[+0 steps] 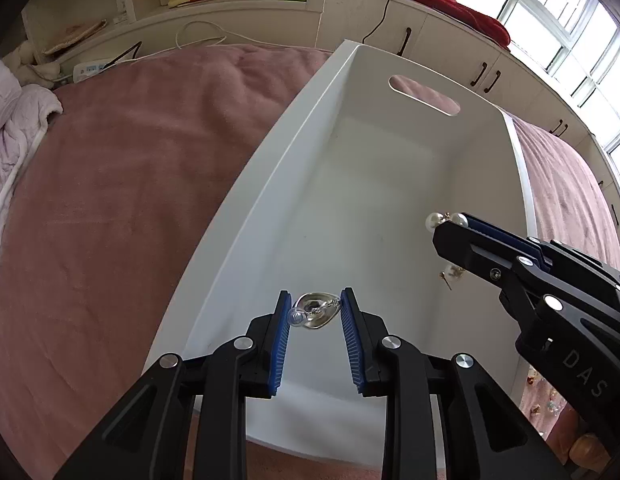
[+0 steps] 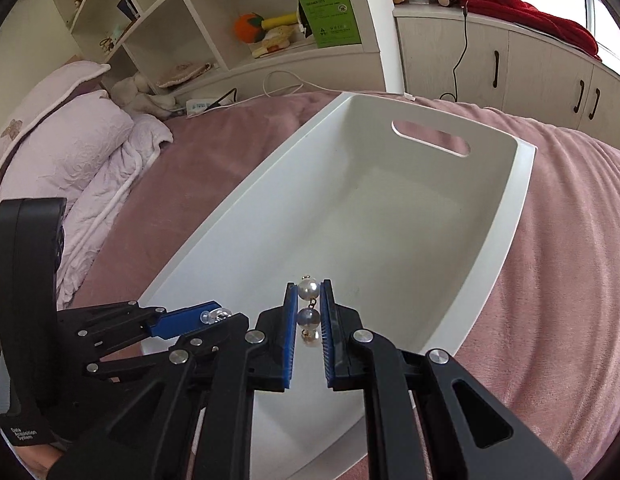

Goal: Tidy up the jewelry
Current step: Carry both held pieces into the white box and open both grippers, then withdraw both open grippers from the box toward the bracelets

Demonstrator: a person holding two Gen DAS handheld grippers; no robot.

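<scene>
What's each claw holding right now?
Left gripper: closed on a silver earring.
Right gripper: closed on a pearl earring.

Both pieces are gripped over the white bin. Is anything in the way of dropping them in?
Nothing visible. The bin is open-topped, and the silver earring and pearl earring hang over bare floor. One pearl earring already lies inside, near the right wall.
</scene>
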